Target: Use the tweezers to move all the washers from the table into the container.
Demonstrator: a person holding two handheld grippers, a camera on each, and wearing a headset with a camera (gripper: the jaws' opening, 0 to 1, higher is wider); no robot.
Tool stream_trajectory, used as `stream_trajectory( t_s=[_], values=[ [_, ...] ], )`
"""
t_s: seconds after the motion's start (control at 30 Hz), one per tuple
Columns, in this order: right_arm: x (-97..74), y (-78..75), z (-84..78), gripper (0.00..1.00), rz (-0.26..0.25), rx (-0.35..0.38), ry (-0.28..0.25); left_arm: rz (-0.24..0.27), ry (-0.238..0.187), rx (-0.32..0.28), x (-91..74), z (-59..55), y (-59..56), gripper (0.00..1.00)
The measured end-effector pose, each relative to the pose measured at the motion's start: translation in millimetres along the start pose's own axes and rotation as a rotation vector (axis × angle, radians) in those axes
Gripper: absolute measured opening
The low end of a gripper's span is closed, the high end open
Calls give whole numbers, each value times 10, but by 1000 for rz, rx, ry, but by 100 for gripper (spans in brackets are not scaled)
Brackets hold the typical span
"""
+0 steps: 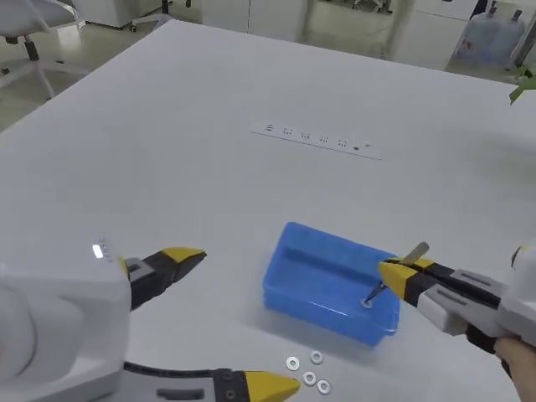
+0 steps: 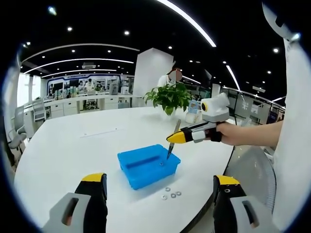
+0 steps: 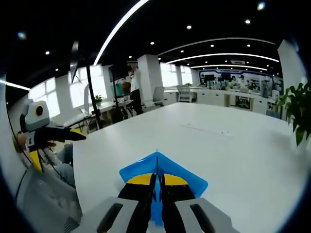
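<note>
Nearest us on the white table, four washers lie in a small cluster. They are just in front of the near wall of the blue container and not touching it. Our left gripper hovers at their left with its jaws spread wide and nothing between them. In the left gripper view, the container and the washers sit between its two yellow tips.

Our right gripper comes in from the right, its jaws pressed together on the tweezers. The tweezers slant down into the right end of the container. Something small and pale sits at their points, low inside the container, but we cannot tell whether it is a washer. In the right gripper view the tweezers run as a thin line out from the closed yellow tips, over the blue container.

Farther back a power strip lies flat on the table. Past the far edge stands an office chair. In the left gripper view a potted plant stands behind the right gripper.
</note>
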State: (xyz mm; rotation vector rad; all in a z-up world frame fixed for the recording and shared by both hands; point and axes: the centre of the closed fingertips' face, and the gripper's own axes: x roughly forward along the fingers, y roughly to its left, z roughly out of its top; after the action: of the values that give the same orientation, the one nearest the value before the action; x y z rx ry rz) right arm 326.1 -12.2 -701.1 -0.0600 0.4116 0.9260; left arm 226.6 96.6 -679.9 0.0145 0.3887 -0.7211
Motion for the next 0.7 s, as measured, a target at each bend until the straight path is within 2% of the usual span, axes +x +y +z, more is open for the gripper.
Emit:
stream_trajectory(
  t_s=[0.23,0.4,0.57,0.7],
  values=[
    [-84,348,-30,2,70,5,-9,-11,0,4,11,3,-34,92],
    [-24,561,-293,2,137,26,46,-17,2,8,18,-5,-59,91],
    [61,618,-585,2,163,75,107,-16,6,10,3,-20,-61,91],
    [78,644,-697,2,172,79,133,-8,10,5,-19,-39,-40,91]
  ],
)
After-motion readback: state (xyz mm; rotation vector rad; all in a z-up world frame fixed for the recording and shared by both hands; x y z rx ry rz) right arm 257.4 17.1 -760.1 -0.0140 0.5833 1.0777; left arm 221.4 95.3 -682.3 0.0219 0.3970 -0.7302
